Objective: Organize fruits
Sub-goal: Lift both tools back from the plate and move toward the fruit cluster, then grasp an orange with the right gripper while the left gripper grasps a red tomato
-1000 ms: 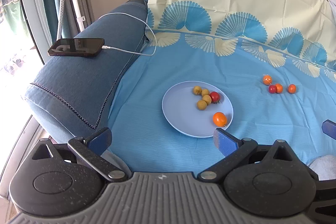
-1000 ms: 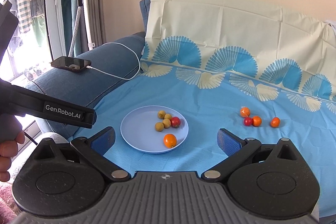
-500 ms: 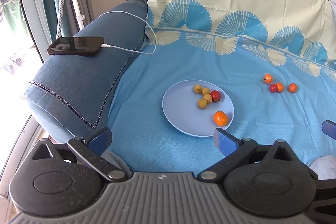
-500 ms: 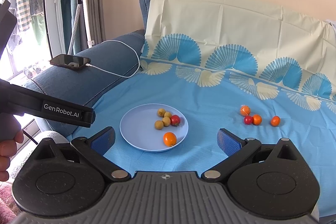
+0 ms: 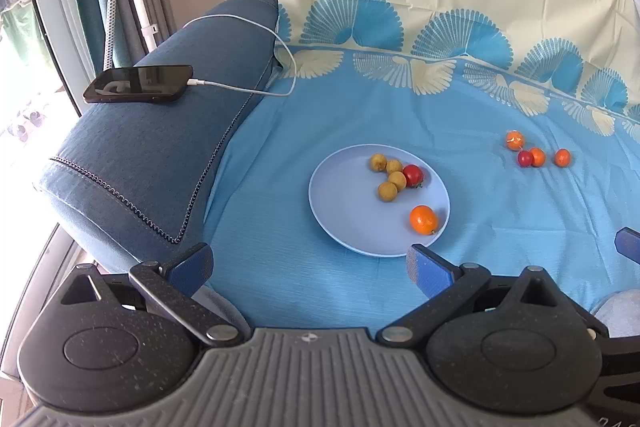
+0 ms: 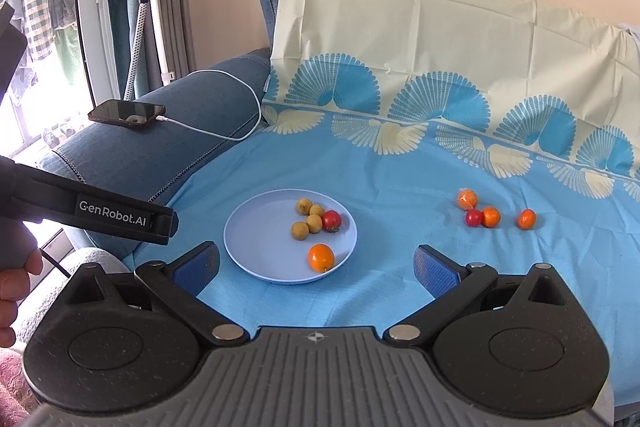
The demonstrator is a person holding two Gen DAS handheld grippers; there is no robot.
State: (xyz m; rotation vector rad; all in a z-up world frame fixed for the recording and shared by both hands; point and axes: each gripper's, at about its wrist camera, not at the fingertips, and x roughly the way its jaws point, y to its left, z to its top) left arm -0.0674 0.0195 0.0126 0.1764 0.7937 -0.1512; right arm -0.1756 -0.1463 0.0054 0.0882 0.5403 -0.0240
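Jaws wide and empty, the right gripper (image 6: 316, 263) faces four loose fruits (image 6: 490, 215) on the blue cloth (image 6: 400, 171) at two o'clock, nearer it than the left gripper (image 5: 310, 263), likewise spread; the plate (image 6: 256, 239) sits at twelve.

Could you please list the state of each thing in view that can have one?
left gripper: open, empty
right gripper: open, empty
plate: holds six fruits
orange fruit: on the plate, near its rim
four loose fruits: on the blue cloth, off the plate
phone: flat on the armrest, cable plugged in
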